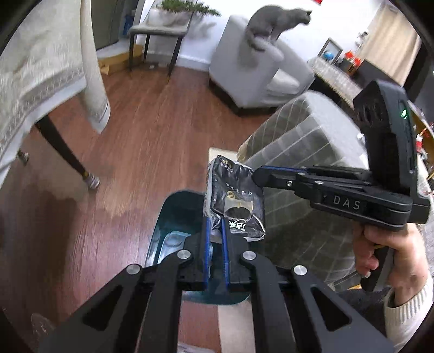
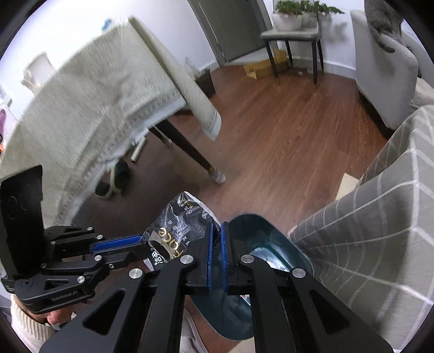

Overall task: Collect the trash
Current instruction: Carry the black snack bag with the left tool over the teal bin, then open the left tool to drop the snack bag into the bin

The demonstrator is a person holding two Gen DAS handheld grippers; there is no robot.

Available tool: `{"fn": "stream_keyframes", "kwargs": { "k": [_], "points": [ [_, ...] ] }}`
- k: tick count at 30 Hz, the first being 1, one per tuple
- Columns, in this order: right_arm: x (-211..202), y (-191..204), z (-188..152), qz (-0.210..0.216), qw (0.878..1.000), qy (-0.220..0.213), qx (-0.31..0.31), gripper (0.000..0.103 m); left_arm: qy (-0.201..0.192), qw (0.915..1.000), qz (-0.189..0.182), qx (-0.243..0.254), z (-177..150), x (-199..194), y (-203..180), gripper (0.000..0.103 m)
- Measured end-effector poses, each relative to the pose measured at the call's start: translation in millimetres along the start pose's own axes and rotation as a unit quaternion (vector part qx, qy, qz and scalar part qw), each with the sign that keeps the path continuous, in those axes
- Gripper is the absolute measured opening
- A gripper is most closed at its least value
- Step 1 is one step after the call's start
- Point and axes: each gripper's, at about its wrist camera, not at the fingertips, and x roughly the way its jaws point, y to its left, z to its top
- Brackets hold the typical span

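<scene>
1. Both ends of the crinkly black plastic snack wrapper pinched at once: left hand-held gripper clenched on its lower edge, right hand-held gripper clamped on the upper corner. Probably done that way to keep the floppy thing stretched out instead of folding over.
2. Wrapper hanging in the air right above the dark teal plastic trash bin with the shiny liner, so looks lined up for a drop. Not in the bin yet, though.
3. From the right wrist view, same story: right hand-held gripper shut tight on the wrapper's edge, left hand-held gripper biting the other side.
4. Tight spot around the bin: grey checked fabric cushion or sofa side pressed close on one side, dark wooden table leg under the cream lace-edged tablecloth not far on the other.
5. Brown wood-plank floor otherwise open. Grey cat perched up on the light grey armchair well away, so no trouble there. Green plant on a grey stool way in the back.
6. Main snag, guessing: wrapper sticking to a pad if only one side lets go.
</scene>
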Motion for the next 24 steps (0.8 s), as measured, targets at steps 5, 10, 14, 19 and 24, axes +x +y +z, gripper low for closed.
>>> {"fn": "stream_keyframes", "kwargs": {
  "k": [5,10,14,19,24],
  "points": [
    [33.0,-3.2,-15.0,-0.019,0.999,0.046,0.000,0.005,0.042,0.9991,0.006,-0.006,-15.4,29.9,11.4,0.009],
    [62.2,-12.3,-32.5,-0.031,0.996,0.084,0.010,0.005,0.083,0.9963,0.006,-0.017,-29.3,58.3,20.8,0.009],
    [90.8,-20.8,-48.5,-0.044,0.991,0.125,0.017,0.005,0.115,0.9932,0.006,-0.017,-42.7,80.4,23.1,0.009],
    [115.7,-26.8,-67.7,-0.052,0.985,0.164,0.027,0.005,0.154,0.9879,0.012,-0.016,-58.4,106.3,26.2,0.009],
    [130.1,-29.0,-83.2,-0.058,0.979,0.194,0.032,0.005,0.182,0.9830,0.012,-0.022,-71.0,125.8,33.7,0.009]
  ]
}}
